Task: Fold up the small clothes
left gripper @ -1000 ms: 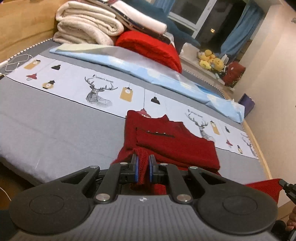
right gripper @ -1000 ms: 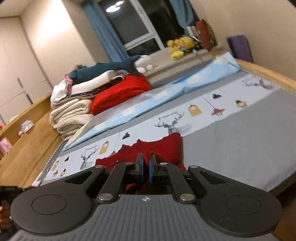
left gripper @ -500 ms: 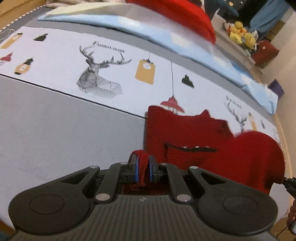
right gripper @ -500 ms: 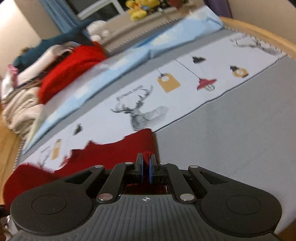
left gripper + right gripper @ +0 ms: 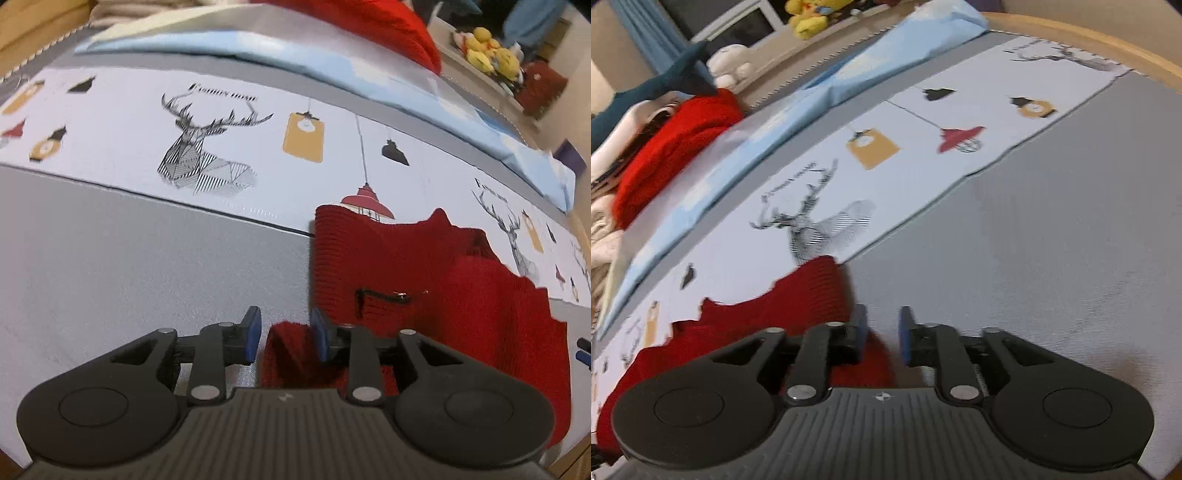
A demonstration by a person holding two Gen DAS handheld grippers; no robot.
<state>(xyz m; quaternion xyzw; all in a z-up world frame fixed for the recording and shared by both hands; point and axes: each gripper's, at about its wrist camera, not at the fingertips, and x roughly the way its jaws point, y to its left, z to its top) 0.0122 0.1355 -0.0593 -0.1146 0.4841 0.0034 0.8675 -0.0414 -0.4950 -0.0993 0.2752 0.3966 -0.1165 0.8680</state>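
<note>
My left tool (image 5: 284, 334) was opening, its blue pads apart, with a bunched corner of the red knit garment (image 5: 417, 273) loose between them, no longer pinched. My right tool (image 5: 882, 334) was opening too; a red fold lay low between its pads, which did not press on it. The garment lay on the bed (image 5: 110, 266), across the seam where the grey cover met the white printed band (image 5: 221, 122), near the bed's front edge and well clear of the stacked blankets at the far side. Releasing well, I judged, meant letting both corners drop together so the folded layer landed square, then drawing the tools back without snagging the loose knit. The fold looked lumpy at my left corner, so it would want smoothing before the next fold.
</note>
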